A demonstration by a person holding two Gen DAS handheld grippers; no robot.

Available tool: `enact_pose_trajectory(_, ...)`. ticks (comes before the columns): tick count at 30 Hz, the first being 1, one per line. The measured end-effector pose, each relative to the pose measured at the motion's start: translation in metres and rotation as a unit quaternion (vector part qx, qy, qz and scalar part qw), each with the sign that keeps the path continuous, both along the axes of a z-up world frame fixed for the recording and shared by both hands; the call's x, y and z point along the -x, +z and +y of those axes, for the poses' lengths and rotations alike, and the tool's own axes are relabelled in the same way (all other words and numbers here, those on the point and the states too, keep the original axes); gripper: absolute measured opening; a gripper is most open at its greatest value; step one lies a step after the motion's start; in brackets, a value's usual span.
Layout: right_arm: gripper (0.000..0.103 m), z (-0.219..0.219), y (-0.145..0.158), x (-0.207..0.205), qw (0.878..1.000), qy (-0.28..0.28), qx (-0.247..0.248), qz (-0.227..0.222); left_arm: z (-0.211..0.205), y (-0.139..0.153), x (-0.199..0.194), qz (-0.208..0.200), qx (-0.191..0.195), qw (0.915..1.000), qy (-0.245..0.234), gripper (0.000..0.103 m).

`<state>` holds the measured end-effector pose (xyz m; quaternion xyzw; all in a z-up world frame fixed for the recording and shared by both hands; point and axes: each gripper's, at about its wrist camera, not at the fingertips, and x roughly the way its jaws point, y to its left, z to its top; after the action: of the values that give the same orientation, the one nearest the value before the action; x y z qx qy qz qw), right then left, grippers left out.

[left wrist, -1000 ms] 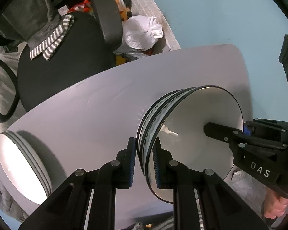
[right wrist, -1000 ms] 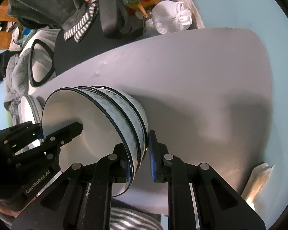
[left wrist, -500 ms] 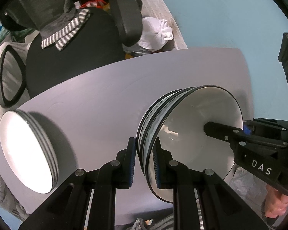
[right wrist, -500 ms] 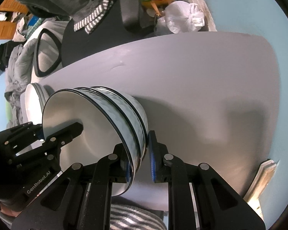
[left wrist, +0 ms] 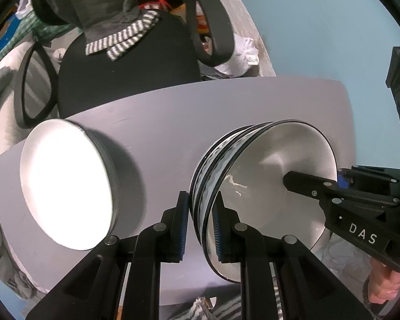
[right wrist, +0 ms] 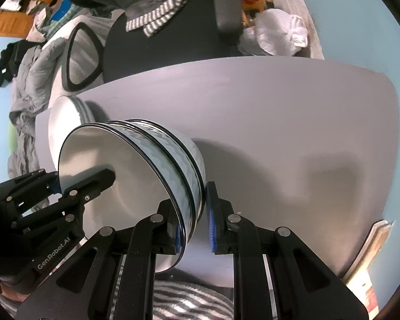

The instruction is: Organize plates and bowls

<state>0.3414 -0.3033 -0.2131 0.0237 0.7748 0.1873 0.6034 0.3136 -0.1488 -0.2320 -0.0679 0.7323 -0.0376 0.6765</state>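
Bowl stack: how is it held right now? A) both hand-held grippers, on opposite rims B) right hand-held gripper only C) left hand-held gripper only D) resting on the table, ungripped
A: the left hand-held gripper and the right hand-held gripper each clamp an opposite rim of the bowl stack.

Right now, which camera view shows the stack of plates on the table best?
The left wrist view: the stack of plates shows its whole face and rim edges there. In the right wrist view the same stack shows only a slice, behind the held stack of bowls.
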Motion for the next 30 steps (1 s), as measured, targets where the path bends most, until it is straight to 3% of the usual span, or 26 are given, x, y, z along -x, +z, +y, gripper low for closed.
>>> enact_pose_trajectory(21,0.015,0.103,0.03,0.013,0.998,0.057,-0.002,-0.026,0.103,0.038,0.021,-0.034,-0.003,0.9973,0.065,0.016)
enact_pose_trajectory(30,0.015,0.154,0.028,0.019,0.996,0.087,-0.006,-0.027,0.153,0.038,0.037,-0.031,-0.005,0.9949,0.096,0.016)
